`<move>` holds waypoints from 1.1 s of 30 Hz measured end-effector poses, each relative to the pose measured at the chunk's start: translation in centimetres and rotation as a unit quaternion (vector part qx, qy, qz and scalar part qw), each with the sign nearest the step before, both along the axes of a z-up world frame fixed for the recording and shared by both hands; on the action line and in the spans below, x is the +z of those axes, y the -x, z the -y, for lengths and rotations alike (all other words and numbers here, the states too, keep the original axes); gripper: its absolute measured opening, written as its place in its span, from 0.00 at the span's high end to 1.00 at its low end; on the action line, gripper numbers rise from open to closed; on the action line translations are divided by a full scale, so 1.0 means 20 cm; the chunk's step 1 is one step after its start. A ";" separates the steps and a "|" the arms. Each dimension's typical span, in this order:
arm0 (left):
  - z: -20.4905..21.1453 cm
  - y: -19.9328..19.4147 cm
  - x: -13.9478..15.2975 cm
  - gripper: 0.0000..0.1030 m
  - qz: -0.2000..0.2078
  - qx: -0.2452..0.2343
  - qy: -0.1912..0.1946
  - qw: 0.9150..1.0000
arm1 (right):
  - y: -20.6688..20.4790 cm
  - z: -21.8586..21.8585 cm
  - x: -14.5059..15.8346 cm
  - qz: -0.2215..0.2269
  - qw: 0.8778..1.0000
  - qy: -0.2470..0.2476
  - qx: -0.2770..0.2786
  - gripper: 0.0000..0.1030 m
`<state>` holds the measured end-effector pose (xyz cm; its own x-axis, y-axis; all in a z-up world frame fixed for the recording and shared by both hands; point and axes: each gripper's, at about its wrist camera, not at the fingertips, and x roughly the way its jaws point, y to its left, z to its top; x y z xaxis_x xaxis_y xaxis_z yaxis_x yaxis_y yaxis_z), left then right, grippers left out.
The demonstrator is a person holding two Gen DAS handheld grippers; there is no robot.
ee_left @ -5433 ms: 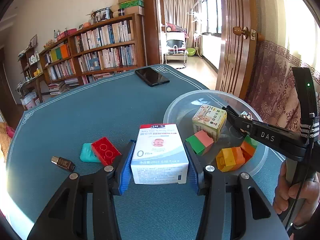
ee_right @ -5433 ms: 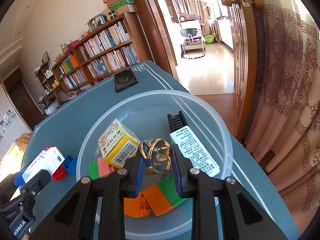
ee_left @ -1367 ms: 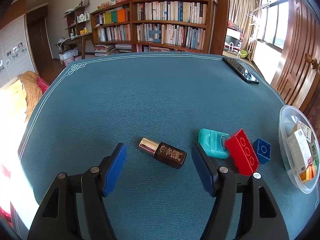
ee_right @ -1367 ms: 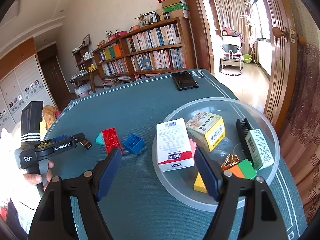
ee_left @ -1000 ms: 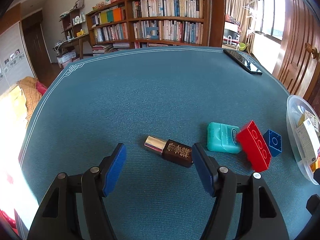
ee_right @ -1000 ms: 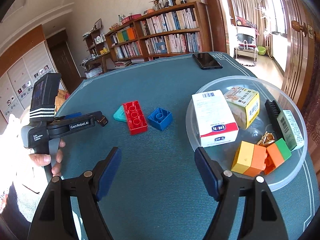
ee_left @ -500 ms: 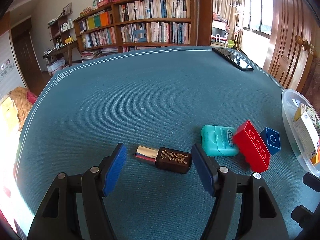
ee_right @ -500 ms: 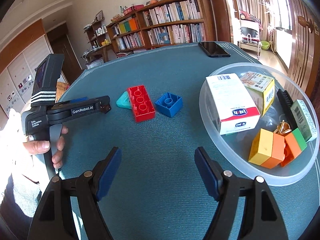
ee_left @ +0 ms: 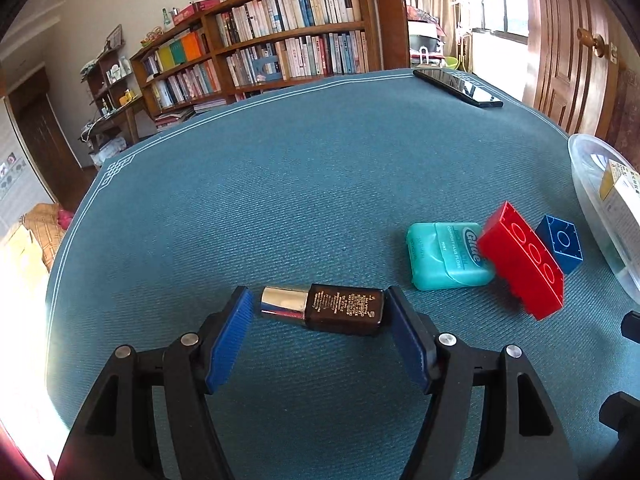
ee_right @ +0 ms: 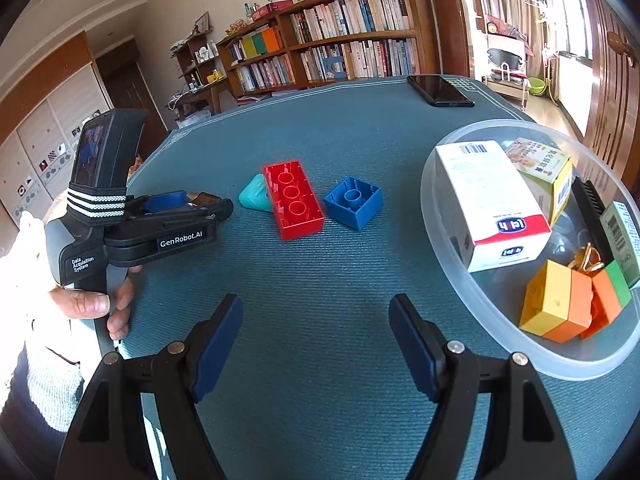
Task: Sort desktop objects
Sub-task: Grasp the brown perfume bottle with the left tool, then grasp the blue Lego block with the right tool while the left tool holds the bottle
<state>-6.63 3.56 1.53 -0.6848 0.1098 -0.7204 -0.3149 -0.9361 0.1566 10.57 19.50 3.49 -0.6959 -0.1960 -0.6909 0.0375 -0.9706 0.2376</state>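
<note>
A small dark brown bottle (ee_left: pixel 335 308) with a silver cap lies on its side on the teal table. My left gripper (ee_left: pixel 320 304) is open, with its blue pads on either side of the bottle's two ends and close to them. To the right lie a teal floss box (ee_left: pixel 444 254), a red brick (ee_left: pixel 520 260) and a blue brick (ee_left: pixel 560 242). My right gripper (ee_right: pixel 316 320) is open and empty, low over the table in front of the red brick (ee_right: pixel 294 198) and blue brick (ee_right: pixel 354 202). The left gripper (ee_right: pixel 188 204) shows in the right wrist view.
A clear plastic bowl (ee_right: pixel 448 256) at the right holds a white box (ee_right: pixel 488 204), a yellow-green box (ee_right: pixel 540 168), stacked orange and yellow bricks (ee_right: pixel 560 300), gold rings and a black comb. A black phone (ee_right: pixel 438 90) lies at the table's far edge. Bookshelves stand behind.
My left gripper has moved forward and down, so the brown bottle now sits between its pads. My right gripper has drawn a little nearer to the red and blue bricks.
</note>
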 end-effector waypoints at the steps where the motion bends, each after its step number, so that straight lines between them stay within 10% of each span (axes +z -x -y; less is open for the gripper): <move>1: 0.00 0.00 0.00 0.37 -0.002 0.004 0.001 1.000 | 0.01 0.00 0.00 0.003 1.000 0.005 0.001 0.23; 33: 0.14 -0.10 0.14 0.37 -0.029 0.056 -0.066 0.996 | 0.40 0.13 0.06 -0.026 0.999 -0.046 -0.011 0.23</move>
<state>-4.67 0.70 4.26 -0.7379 0.1210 -0.6640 -0.2006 -0.9787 0.0445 2.55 16.90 4.78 -0.7342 -0.1170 -0.6688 0.0253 -0.9891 0.1452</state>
